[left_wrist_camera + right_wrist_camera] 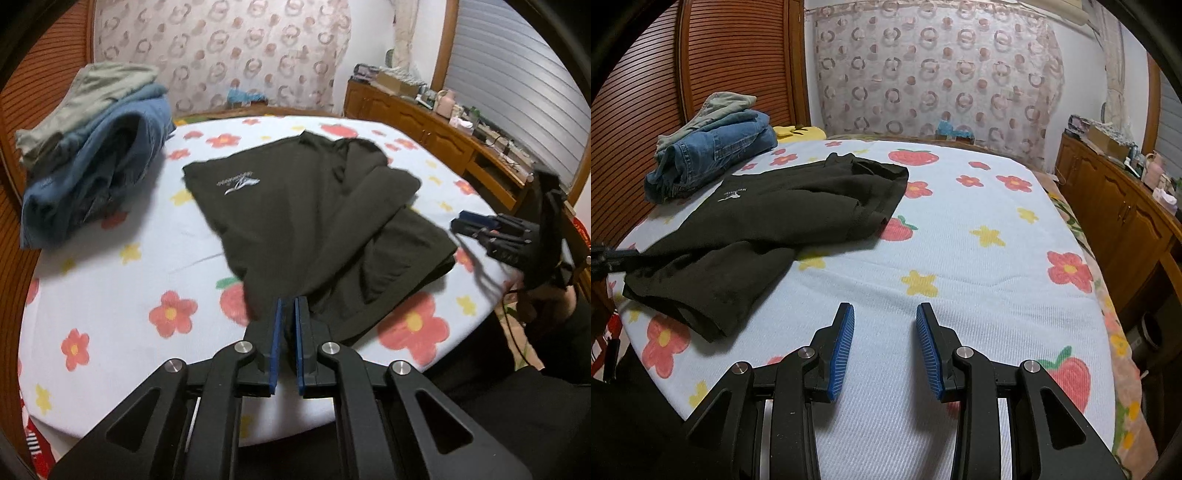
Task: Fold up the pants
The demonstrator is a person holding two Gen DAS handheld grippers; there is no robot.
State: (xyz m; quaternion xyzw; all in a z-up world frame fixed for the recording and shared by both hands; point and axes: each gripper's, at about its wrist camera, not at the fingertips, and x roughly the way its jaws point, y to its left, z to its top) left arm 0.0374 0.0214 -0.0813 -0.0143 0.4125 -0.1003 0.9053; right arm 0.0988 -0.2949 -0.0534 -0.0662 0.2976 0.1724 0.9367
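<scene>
Dark olive pants (pixel 314 206) with a small white logo lie partly folded on the flowered bed sheet (pixel 129 280). My left gripper (pixel 289 304) is shut on the near edge of the pants, with dark cloth running in between its blue pads. In the right wrist view the same pants (pixel 783 210) lie at the left, one leg end doubled over toward me, and the left gripper (pixel 628 254) shows at the left border holding that cloth. My right gripper (pixel 885 314) hovers open over bare sheet (pixel 960 240) to the right of the pants, nothing between its fingers; it also shows as the right gripper (pixel 460 221).
A stack of folded clothes, blue jeans (pixel 96 173) under a pale green garment (pixel 99 85), sits at the far left of the bed. A wooden cabinet (pixel 1126 206) with clutter on top runs along the right side. A slatted wooden panel (pixel 646 92) stands behind the stack.
</scene>
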